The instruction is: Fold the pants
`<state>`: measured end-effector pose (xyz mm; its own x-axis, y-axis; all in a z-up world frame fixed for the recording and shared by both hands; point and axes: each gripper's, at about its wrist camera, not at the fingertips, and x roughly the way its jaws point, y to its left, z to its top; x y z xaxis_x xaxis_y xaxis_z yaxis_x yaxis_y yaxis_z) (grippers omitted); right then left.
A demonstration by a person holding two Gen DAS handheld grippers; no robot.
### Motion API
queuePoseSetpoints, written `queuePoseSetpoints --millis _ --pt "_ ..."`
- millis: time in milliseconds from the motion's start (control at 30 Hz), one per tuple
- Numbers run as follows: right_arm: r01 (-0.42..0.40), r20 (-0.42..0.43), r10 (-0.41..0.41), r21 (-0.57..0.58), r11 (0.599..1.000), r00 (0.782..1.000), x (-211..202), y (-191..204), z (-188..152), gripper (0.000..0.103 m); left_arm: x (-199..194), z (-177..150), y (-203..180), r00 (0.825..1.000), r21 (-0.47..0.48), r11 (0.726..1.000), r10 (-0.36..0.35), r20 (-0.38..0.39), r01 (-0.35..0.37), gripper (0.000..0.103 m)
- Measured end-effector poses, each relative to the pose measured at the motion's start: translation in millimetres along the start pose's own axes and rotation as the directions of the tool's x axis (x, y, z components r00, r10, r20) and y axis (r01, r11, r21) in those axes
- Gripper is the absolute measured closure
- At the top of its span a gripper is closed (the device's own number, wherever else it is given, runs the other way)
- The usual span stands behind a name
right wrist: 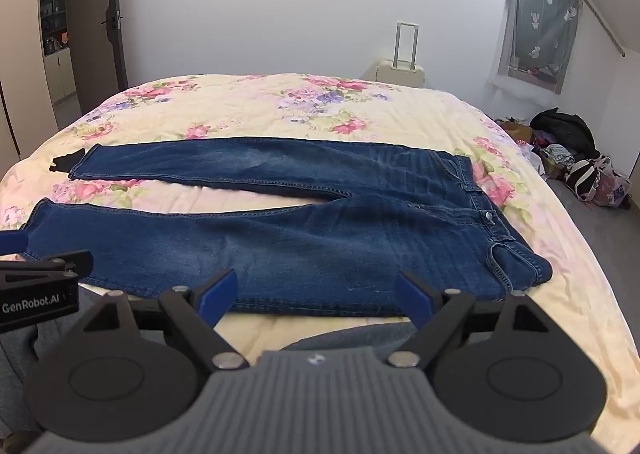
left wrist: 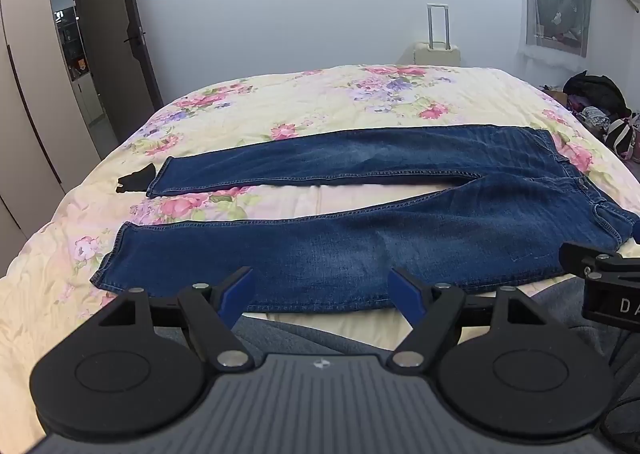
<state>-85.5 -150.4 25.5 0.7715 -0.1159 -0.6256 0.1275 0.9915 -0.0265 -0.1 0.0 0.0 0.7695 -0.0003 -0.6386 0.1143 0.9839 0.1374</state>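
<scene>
Left wrist view: blue jeans spread flat on flowery bed, ready for folding. Left tongs and right tongs wide, holding nothing.

I see a bed covered with a cream quilt printed in pink and purple flowers. A pair of blue jeans lies flat across it, legs spread apart toward the left, waistband to the right. A small black item touches the far leg's hem.
</scene>
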Motion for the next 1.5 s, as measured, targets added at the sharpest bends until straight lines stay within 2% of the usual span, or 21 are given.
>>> queuePoseSetpoints --millis 1500 --pt "0.032 0.019 -0.032 -0.012 0.999 0.999 -8.0 4.0 -4.9 0.021 -13.7 7.7 3.6 1.000 -0.004 1.000 -0.009 0.017 0.009 0.014"
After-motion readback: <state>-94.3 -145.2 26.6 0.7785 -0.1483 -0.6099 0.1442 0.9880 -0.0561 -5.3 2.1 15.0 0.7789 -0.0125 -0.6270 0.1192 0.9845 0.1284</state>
